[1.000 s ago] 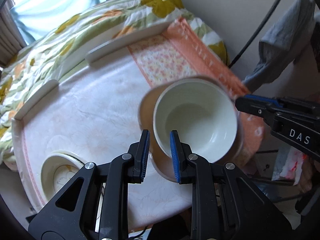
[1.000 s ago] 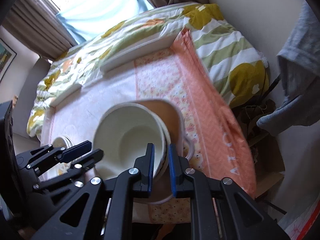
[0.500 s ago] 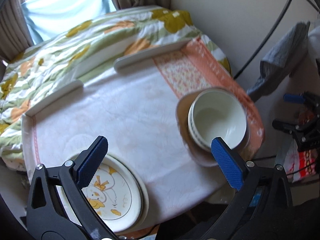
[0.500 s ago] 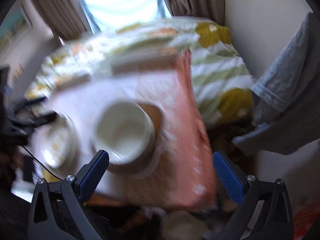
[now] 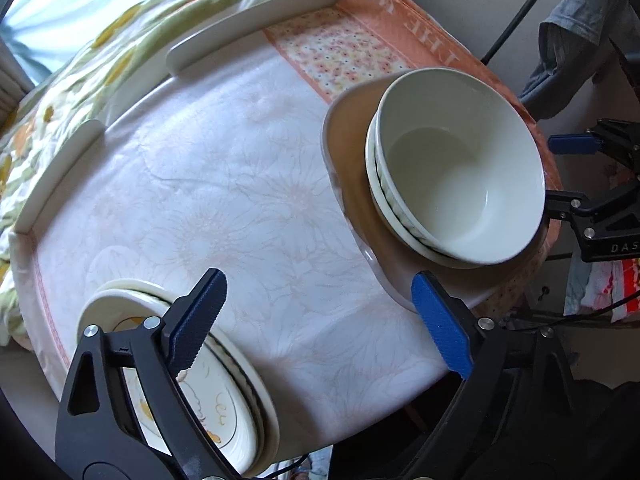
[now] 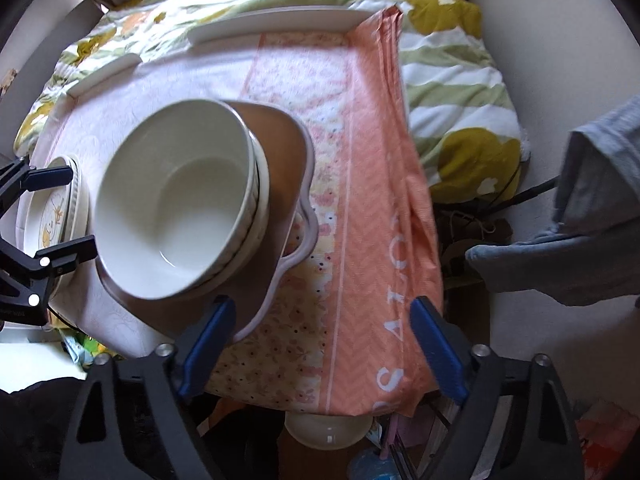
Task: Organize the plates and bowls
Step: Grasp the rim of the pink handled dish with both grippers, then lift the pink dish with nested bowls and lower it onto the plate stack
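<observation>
Nesting white bowls (image 5: 460, 168) on brown tray (image 5: 400, 256); plates (image 5: 224, 396) stacked apart.

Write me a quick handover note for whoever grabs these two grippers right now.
Left gripper: open, empty, jaws just narrowing slightly, above the table.
Right gripper: open, empty, jaws likewise just narrowing, over the brown tray's near edge.
Bowls: nested in a stack on the tray.
Plates: stacked at the table's near left corner.
Done: both stacks look formed.
Left: I see no loose dishes on the tabletop; check before stopping.
</observation>
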Demonstrator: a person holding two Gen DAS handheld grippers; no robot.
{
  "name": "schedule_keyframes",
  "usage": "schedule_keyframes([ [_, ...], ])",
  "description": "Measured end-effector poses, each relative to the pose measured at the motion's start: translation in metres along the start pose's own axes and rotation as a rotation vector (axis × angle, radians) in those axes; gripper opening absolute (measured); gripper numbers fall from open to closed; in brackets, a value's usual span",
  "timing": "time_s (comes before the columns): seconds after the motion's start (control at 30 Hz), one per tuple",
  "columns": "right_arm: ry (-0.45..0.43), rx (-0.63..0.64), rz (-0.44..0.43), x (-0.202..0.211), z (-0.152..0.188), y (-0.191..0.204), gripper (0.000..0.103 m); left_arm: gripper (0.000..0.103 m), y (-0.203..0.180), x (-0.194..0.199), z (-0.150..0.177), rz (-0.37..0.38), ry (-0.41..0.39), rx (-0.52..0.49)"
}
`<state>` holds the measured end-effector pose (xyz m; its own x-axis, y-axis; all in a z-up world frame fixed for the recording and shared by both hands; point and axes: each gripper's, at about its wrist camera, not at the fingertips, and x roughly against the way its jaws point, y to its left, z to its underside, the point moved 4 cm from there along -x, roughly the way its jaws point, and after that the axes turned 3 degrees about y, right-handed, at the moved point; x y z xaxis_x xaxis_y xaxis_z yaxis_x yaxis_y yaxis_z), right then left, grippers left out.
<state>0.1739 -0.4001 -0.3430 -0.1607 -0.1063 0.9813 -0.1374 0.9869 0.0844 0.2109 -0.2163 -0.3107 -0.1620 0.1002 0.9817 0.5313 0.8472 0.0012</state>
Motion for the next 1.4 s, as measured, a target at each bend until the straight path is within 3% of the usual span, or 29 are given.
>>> schedule_keyframes([
  [0.17,0.023,0.037,-0.019,-0.012,-0.007,0.006,0.058,0.081,-0.005,-0.016,-0.008,0.017,0.031,-0.024],
  [0.43,0.052,0.065,-0.045,-0.031,-0.017,0.016,0.039,0.064,-0.011,-0.036,-0.017,0.035,0.061,-0.047],
  [0.57,0.057,0.079,-0.091,-0.041,-0.017,0.021,0.028,0.040,-0.017,-0.046,-0.022,0.064,0.070,-0.055],
  [0.73,0.029,0.102,-0.111,-0.043,-0.016,0.027,0.020,0.021,-0.030,-0.052,-0.025,0.090,0.071,-0.082],
  [0.77,0.040,0.096,-0.138,-0.042,-0.015,0.028,0.018,0.012,-0.032,-0.051,-0.025,0.099,0.064,-0.088],
  [0.83,0.027,0.103,-0.157,-0.041,-0.013,0.031,0.013,0.012,-0.036,-0.049,-0.026,0.066,0.045,-0.102],
  [1.13,-0.023,0.117,-0.145,-0.034,-0.006,0.031,0.013,0.012,-0.044,-0.032,-0.026,0.003,-0.019,-0.101],
  [1.4,-0.074,0.192,-0.117,-0.007,-0.013,0.034,0.013,0.012,-0.036,-0.001,-0.015,-0.018,-0.077,-0.015],
])
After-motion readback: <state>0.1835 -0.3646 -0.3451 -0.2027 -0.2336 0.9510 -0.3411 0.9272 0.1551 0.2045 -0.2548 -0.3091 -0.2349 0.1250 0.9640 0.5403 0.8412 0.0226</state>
